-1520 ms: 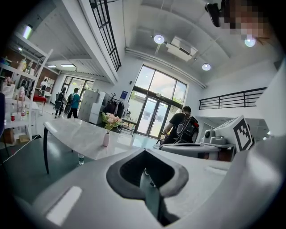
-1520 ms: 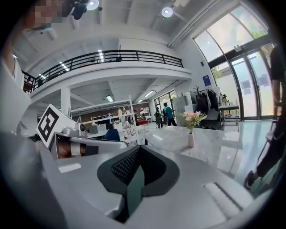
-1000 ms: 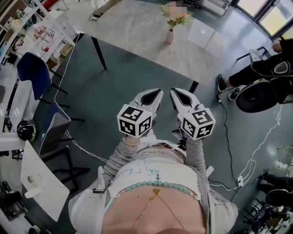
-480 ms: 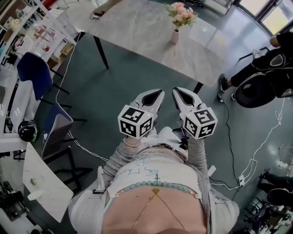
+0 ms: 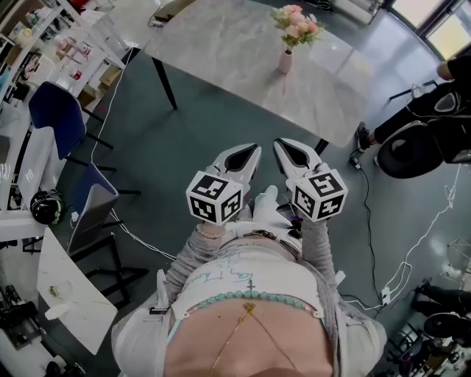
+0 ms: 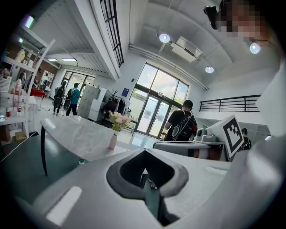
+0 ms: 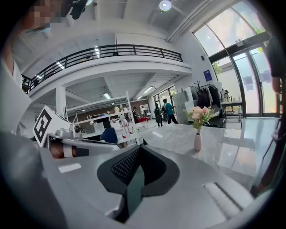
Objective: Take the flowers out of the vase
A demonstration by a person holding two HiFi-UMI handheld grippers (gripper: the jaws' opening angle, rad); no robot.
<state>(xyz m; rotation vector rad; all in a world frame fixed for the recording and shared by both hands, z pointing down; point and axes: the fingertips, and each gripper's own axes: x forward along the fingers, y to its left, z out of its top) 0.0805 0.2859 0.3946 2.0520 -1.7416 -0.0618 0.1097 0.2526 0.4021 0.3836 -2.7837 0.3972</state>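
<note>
While the flowers [image 5: 296,22] stand upright in the vase [image 5: 285,61], nothing touches them. They are pink blooms with green sprigs in a small pale vase. It sits alone on the grey marbled bench [image 5: 221,51], at about one o'clock in the head view.

Well apart from it, across a stretch of dark floor [image 5: 184,140], the two grippers hang side by side in front of the person's waist, both pointing toward twelve o'clock. The left gripper [image 5: 249,156] has its fingers pressed together with nothing between them. In its own view the flowers [image 6: 117,120] and vase [image 6: 113,142] show at about eleven o'clock above the fingertips, far off on the bench [image 6: 76,134]. The right gripper [image 5: 288,151] has its fingers pressed together too, also with nothing between them (its view puts the flowers [image 7: 199,115] at two o'clock).

Round about: a blue chair [image 5: 55,118] at nine o'clock, a helmet [image 5: 45,206] below it, cluttered shelves [image 5: 44,44] at ten o'clock, and a person in black [image 5: 434,110] at three o'clock. White cables [image 5: 401,265] trail over the floor at four o'clock.
</note>
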